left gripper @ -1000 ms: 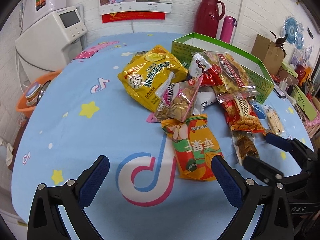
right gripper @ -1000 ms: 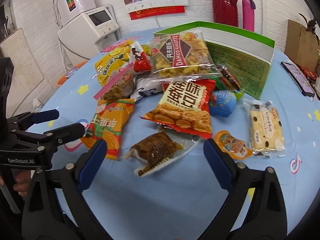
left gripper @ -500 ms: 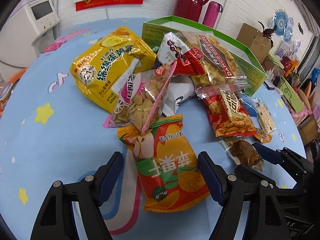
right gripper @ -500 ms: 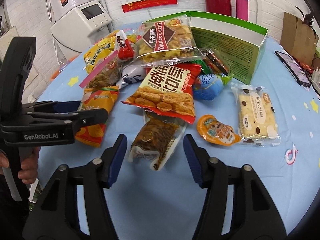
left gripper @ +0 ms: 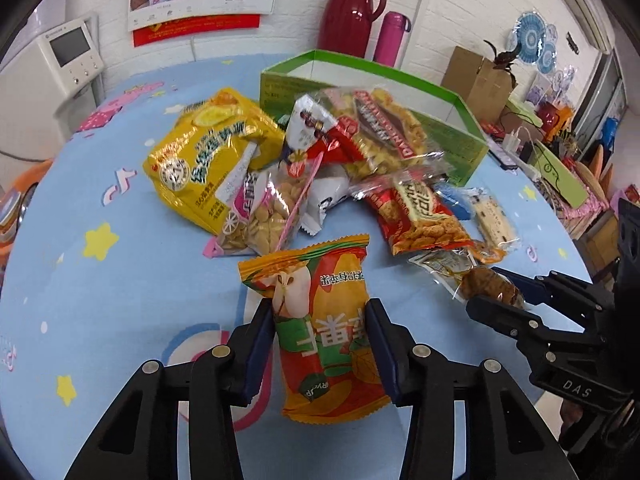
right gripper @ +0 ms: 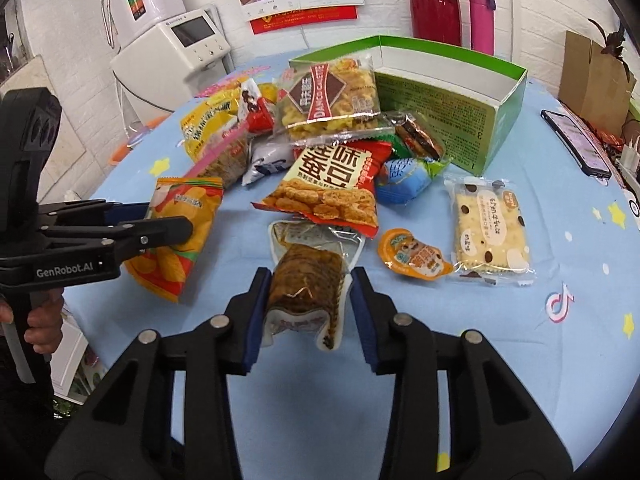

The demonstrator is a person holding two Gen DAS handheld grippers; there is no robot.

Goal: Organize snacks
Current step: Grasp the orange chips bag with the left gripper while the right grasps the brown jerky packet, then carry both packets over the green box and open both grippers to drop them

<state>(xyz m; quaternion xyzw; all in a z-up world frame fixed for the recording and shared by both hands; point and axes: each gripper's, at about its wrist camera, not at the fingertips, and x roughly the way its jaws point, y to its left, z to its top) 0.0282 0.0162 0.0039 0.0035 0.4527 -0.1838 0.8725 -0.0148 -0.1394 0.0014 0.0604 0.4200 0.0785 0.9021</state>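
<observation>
A pile of snack packets lies on the blue tablecloth in front of an open green box. My left gripper is shut on an orange apple-chip packet, its fingers pressing both long edges. In the right wrist view the same left gripper holds that orange packet at the pile's left side. My right gripper is shut on a clear pack of brown snack at the near edge of the pile. The green box stands behind the pile with nothing visible inside.
A yellow bag, a Danco packet, a red bean-snack pack, a blue pack, a small orange pack and a biscuit pack lie loose. A phone lies at the right; a red thermos stands behind.
Both grippers moved forward to the pile and went from open to shut, the left on the orange packet, the right on the brown snack pack.
</observation>
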